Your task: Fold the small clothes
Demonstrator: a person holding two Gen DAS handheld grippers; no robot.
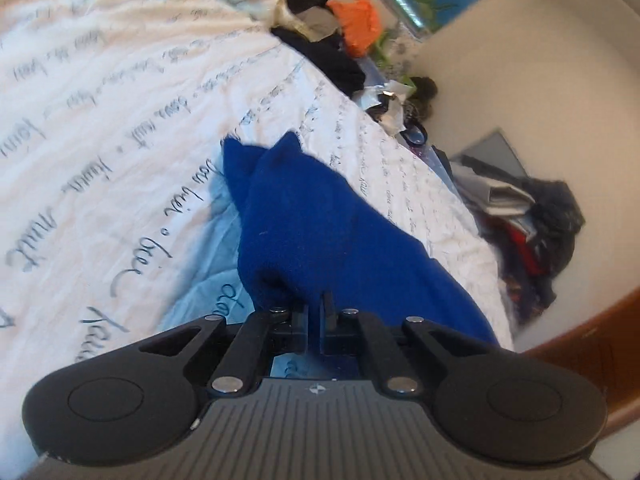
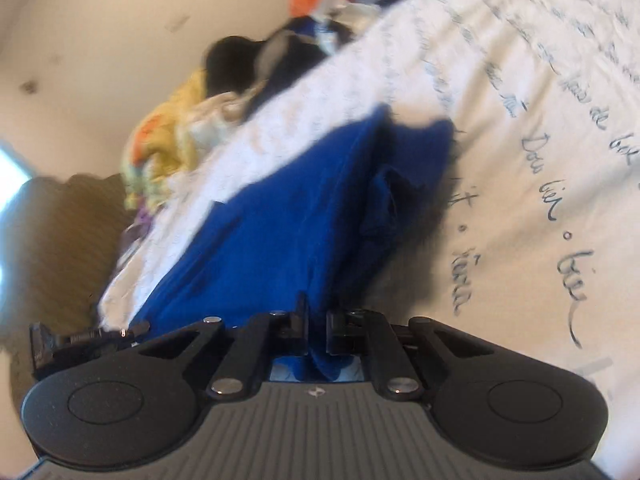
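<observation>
While both grippers, left (image 1: 319,309) and right (image 2: 318,320), are pinching the blue garment (image 1: 312,232) in their fingers over the bed (image 1: 120,120), folding is barely starting.

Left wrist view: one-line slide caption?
Left gripper shut on blue garment above the script-printed bedsheet.

**Two wrist fisheyes, both close over the bed**

Each camera sits behind its own gripper, looking forward and downward along the fingers, rolled sideways. Both are very near the blue garment (image 1: 320,224) on the script-printed sheet (image 1: 120,120), and both catch the clothes pile (image 2: 304,20) beyond.
</observation>
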